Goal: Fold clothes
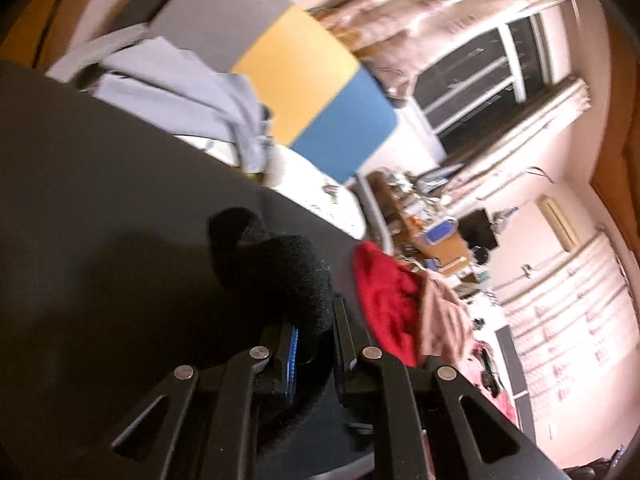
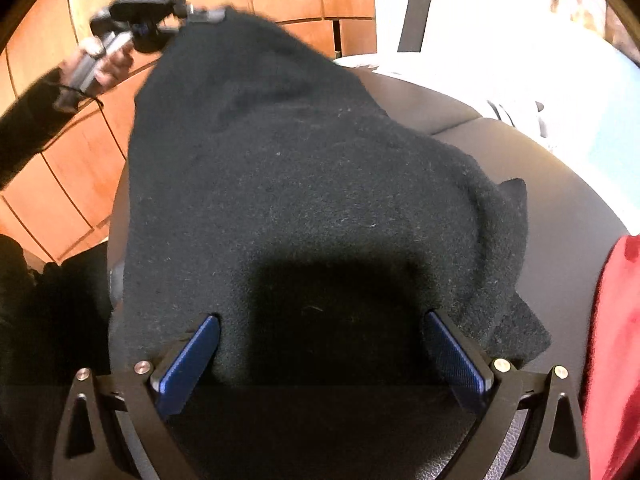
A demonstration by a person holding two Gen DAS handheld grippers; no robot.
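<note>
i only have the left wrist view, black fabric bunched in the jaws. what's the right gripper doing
Observer: The right gripper is open, fingers wide, hovering over the black garment.
Operator: is the garment flat
Observer: No, the left gripper lifts one corner off the dark table.
Operator: anything close on that side
Observer: A red garment lies at the right edge, beside the black one.

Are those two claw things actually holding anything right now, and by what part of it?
The left gripper pinches the black fleece garment by a bunched edge, lifting that end. The right gripper is open over the garment, its fingers spread, gripping nothing.
</note>
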